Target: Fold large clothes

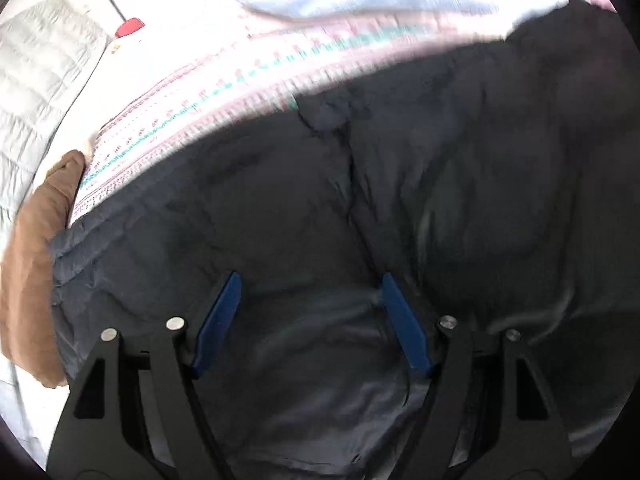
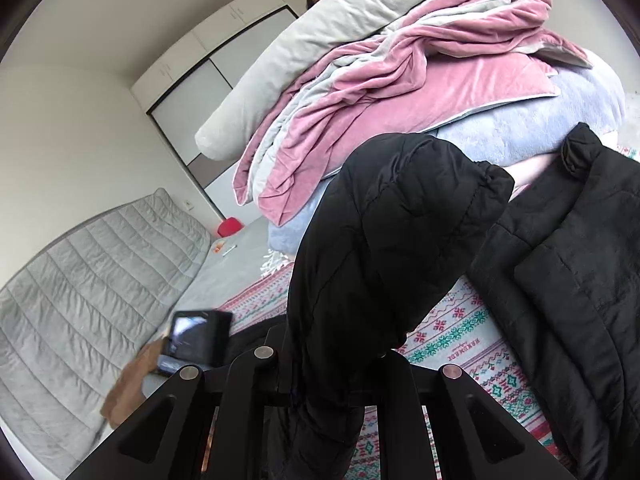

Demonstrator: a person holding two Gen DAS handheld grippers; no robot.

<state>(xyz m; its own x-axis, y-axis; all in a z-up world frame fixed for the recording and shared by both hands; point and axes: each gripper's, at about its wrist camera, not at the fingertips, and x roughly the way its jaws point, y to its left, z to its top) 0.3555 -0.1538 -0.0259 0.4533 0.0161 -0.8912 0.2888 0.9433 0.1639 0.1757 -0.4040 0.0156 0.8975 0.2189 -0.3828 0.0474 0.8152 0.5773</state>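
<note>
A black puffer jacket (image 1: 400, 200) lies spread on a patterned bedspread (image 1: 200, 92) and fills most of the left wrist view. My left gripper (image 1: 310, 280) hangs just above it, pointing steeply down. Its blue pads (image 1: 224, 320) stand wide apart with nothing pinched between them. In the right wrist view my right gripper (image 2: 332, 344) is shut on a sleeve (image 2: 392, 220) of the jacket, which stands up in a hump over the fingers and hides them. The jacket's body (image 2: 580, 272) lies to the right on the bedspread (image 2: 452, 328).
A tall pile of pink, grey and pale blue blankets (image 2: 400, 92) rises behind the jacket. A brown cloth (image 1: 36, 240) lies at the bed's left edge, by a grey quilted pad (image 2: 88, 288). A red object (image 2: 230, 226) and a white wardrobe (image 2: 192, 92) stand further back.
</note>
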